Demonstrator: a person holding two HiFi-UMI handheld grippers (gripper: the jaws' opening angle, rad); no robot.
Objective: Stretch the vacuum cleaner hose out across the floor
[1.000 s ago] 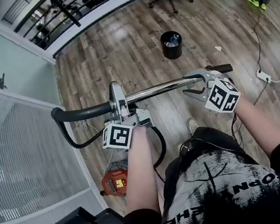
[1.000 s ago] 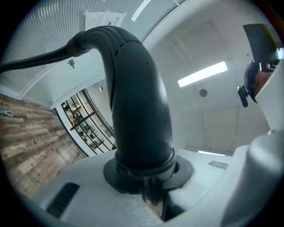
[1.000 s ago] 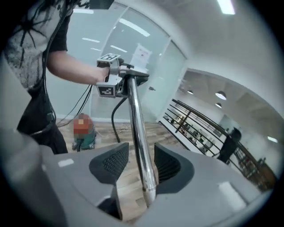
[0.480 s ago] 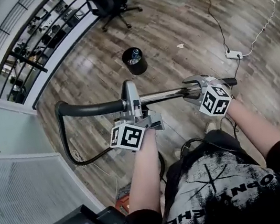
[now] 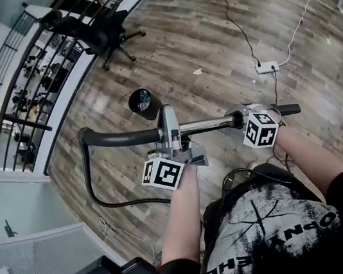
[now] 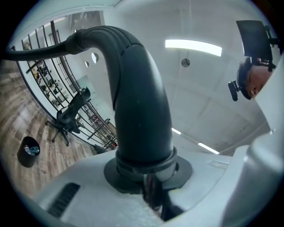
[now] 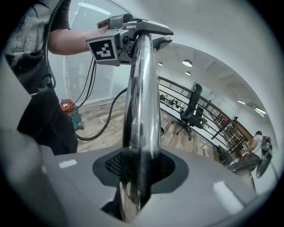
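wood floor (image 5: 194, 38); black hose (image 5: 103, 138) held level above it, tail looping down to floor at left; chrome tube (image 5: 205, 124) joined on; left gripper (image 5: 168, 127) clamped on hose end; right gripper (image 5: 241, 117) jaws just closing, pressed on tube; bin (image 5: 143, 103) beyond.

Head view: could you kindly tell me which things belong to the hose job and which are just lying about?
Job: hose; bent handle, clamped in the left gripper; chrome tube, held by the right gripper, whose jaws have just been closing on it.
Lying about: black bin; office chair; power strip; paper scrap.
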